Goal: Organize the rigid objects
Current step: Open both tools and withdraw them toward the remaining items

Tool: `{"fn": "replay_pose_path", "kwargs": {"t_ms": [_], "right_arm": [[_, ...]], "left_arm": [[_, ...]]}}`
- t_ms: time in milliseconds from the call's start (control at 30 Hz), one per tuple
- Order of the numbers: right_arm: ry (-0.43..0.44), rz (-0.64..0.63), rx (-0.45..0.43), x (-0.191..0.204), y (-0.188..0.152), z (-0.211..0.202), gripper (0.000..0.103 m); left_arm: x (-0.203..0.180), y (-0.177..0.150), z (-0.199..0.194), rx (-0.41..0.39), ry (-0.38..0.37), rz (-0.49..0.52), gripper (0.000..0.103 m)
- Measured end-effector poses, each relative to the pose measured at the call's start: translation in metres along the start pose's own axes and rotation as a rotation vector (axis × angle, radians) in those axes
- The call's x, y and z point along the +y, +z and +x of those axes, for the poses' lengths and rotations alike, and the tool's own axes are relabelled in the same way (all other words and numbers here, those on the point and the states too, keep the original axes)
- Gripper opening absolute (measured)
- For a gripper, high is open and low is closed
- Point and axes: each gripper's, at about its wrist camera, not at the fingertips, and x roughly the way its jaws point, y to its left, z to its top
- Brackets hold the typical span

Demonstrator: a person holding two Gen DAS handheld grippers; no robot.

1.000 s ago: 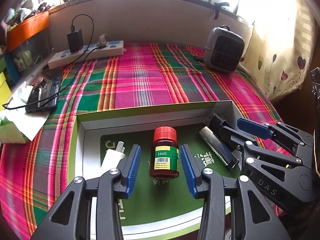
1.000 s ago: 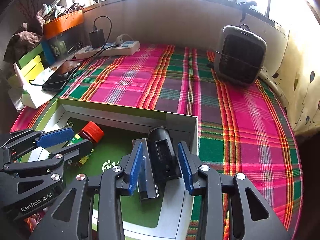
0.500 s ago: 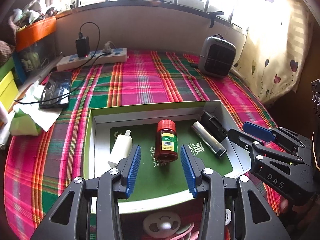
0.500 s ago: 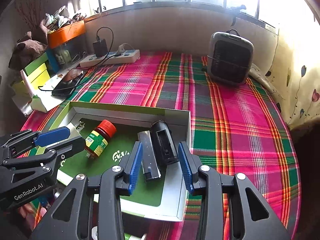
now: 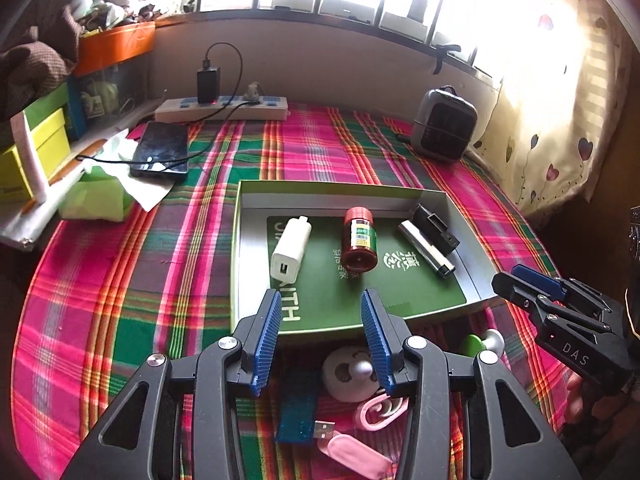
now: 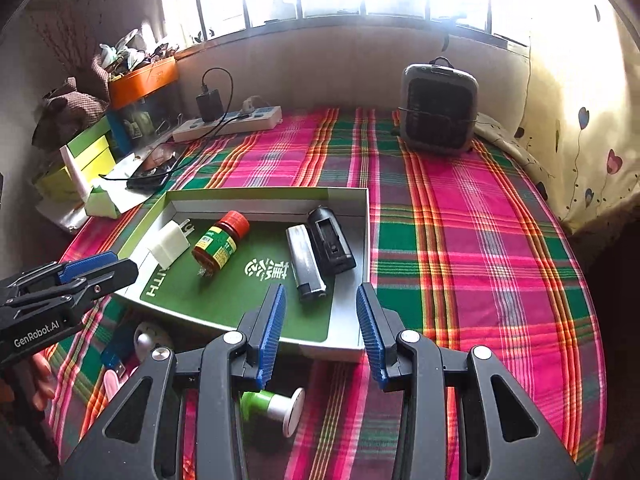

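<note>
Four items lie in the shallow green-lined cardboard tray [image 5: 448, 204], beyond both empty, wide-open tongs.
Left tongs [image 5: 320, 332] and right tongs [image 6: 320, 330] hover at its near edge: white charger [image 5: 291, 249], red-capped brown bottle [image 5: 359, 239], silver lighter [image 5: 425, 248], black case [image 5: 435, 225].

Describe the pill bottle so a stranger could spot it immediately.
Find the shallow green-lined box on the plaid cloth. The pill bottle lies on its side mid-box, between a white charger and a silver lighter. It alone is brown with a red cap.

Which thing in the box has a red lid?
The little brown bottle lying in the middle of the box. The charger beside it is white, and the lighter and black case have no lid.
</note>
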Motion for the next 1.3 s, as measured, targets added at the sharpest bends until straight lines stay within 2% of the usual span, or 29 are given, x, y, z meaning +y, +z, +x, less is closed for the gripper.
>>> {"fn": "replay_pose_path", "kwargs": {"t_ms": [233, 267, 333, 367, 633, 1067, 1300], "right_arm": [[0.015, 0.021, -0.010, 0.002, -0.023, -0.014, 0.040], [0.018, 0.025, -0.011, 0.003, -0.026, -0.016, 0.042], [0.024, 0.026, -0.012, 0.003, -0.031, -0.017, 0.052], [0.023, 0.024, -0.009, 0.002, -0.034, -0.017, 0.053], [0.024, 0.081, 0.004, -0.006, -0.052, -0.020, 0.053], [0.031, 0.090, 0.016, -0.004, -0.063, -0.021, 0.053], [0.037, 0.091, 0.018, -0.002, -0.064, -0.021, 0.053]], "left_arm": [[0.013, -0.022, -0.013, 0.012, -0.007, -0.044, 0.042], [0.014, -0.026, -0.015, 0.011, -0.007, -0.048, 0.042], [0.012, -0.034, -0.019, 0.014, 0.002, -0.039, 0.042], [0.009, -0.038, -0.022, 0.011, 0.021, -0.026, 0.042], [-0.016, -0.063, -0.029, 0.030, 0.042, 0.068, 0.044], [-0.032, -0.083, -0.020, 0.087, 0.038, 0.107, 0.044], [-0.029, -0.089, -0.023, 0.097, 0.063, 0.112, 0.044]]}}
